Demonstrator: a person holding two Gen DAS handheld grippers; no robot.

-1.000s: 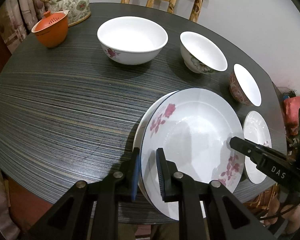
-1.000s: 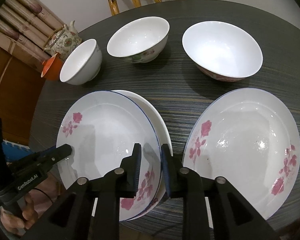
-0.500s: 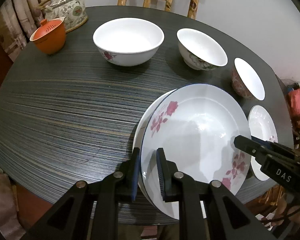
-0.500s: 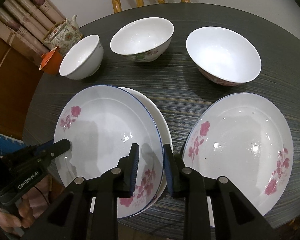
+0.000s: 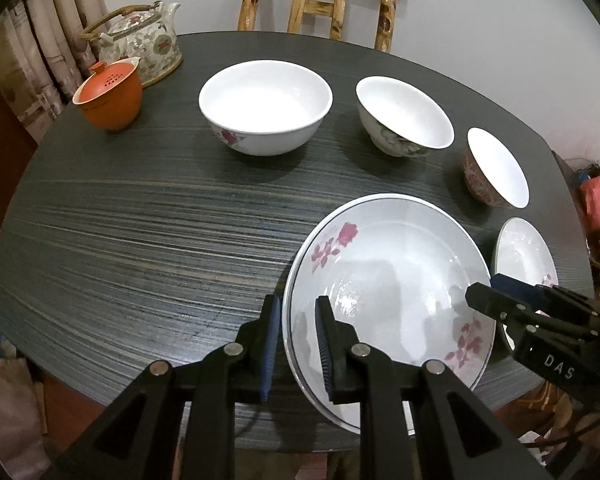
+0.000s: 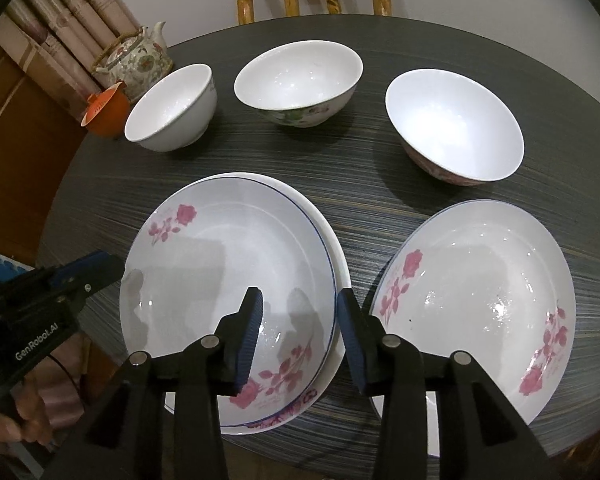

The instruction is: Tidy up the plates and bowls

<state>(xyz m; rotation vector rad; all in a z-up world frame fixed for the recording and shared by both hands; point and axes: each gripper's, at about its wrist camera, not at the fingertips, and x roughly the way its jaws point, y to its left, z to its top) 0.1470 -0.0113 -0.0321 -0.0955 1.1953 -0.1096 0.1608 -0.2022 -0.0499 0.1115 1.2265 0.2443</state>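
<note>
A white plate with pink flowers (image 5: 388, 280) (image 6: 228, 272) lies stacked on a plainer white plate (image 6: 337, 248) near the table's front edge. My left gripper (image 5: 296, 340) (image 6: 100, 268) straddles the top plate's left rim. Its jaws are opening, and a thin gap shows beside the rim. My right gripper (image 6: 300, 332) (image 5: 496, 292) straddles the right rim. Its jaws are opening too and stand clear of the rim on both sides. A second flowered plate (image 6: 472, 300) (image 5: 524, 252) lies to the right. Three white bowls (image 5: 266, 108) (image 5: 404, 116) (image 5: 496, 168) stand in a row behind.
The dark striped round table (image 5: 140, 232) carries a patterned teapot (image 5: 140, 44) and an orange lidded cup (image 5: 110, 100) at its far left. A wooden chair (image 5: 320, 4) stands behind the table against the wall. A person's hand (image 6: 24, 420) holds the left gripper.
The flowered plate has settled lower and squarer onto the plate under it. My right jaws have spread off its rim, and my left jaws have widened slightly.
</note>
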